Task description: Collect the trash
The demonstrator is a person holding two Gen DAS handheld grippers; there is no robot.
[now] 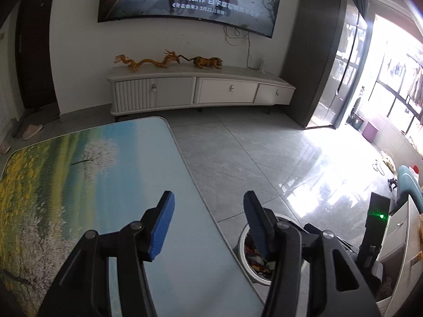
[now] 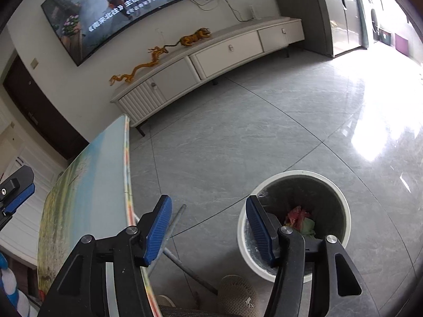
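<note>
Hovering with both grippers spread and empty, we see the trash bin [image 2: 293, 224] upright on the floor, just beyond our right gripper [image 2: 208, 227], while our left gripper [image 1: 208, 224] overhangs the tabletop's [image 1: 79, 174] right edge.

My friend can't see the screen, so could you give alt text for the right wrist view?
The right tool, open and empty, hangs above a grey tiled floor beside a white trash bin holding crumpled wrappers. A table with a landscape print sits to its left; a TV and low white cabinet line the far wall.
</note>
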